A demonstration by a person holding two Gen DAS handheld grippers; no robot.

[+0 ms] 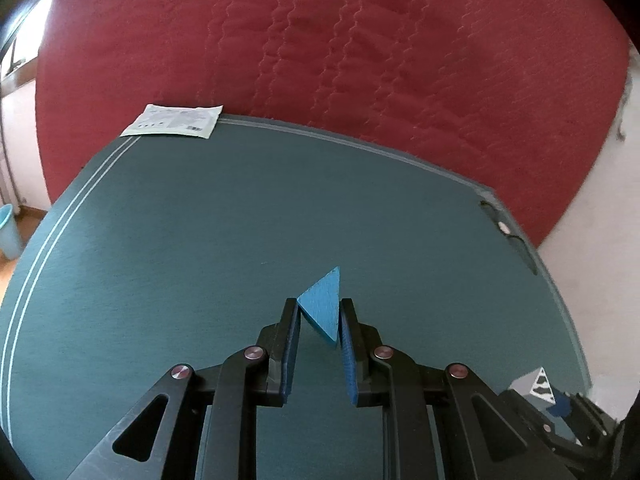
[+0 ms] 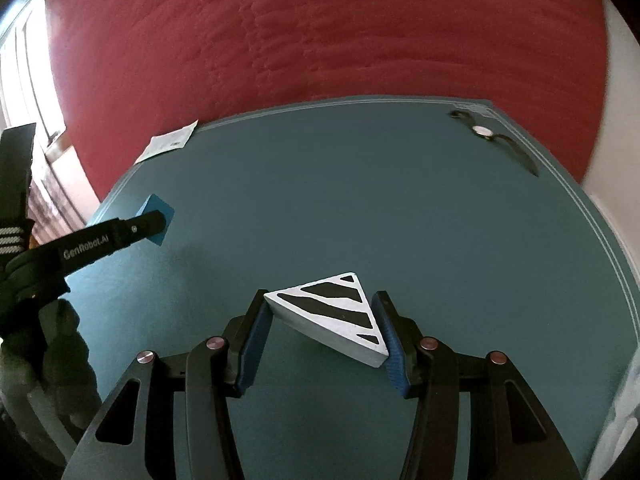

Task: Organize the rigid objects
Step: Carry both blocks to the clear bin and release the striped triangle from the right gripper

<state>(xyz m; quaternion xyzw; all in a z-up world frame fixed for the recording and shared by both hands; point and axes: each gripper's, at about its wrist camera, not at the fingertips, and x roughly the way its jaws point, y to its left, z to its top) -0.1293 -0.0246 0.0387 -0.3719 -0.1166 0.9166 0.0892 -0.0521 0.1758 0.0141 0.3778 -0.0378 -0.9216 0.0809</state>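
two triangular blocks are being held above a dark teal table mat (image 1: 200, 240), one in each gripper. the flat blue triangular block (image 1: 323, 307) is sitting between the blue pads of the left gripper (image 1: 319, 320), whose fingers are pinching it by its edges, with one corner pointing forward past the fingertips and another pointing back toward the gripper body; from the right wrist view the same block (image 2: 157, 213) is showing at the left, clamped at the end of a black finger printed with white lettering, close to the left edge of the mat. the white triangular block with black zebra-like stripes (image 2: 334, 312) is lying tilted between the pads of the right gripper (image 2: 322, 312), whose fingers are gripping it with the left pad at one corner and the right pad along the opposite edge; in the left wrist view it is appearing small at the lower right (image 1: 536, 388). whether either block is touching the mat i cannot tell. further out, a pale printed paper packet (image 1: 174, 121) is lying at the far left corner of the mat, and a wristwatch with a dark strap (image 2: 494, 140) is lying near the far right corner. beyond the mat, a red quilted cover (image 1: 340, 48) is filling the background.
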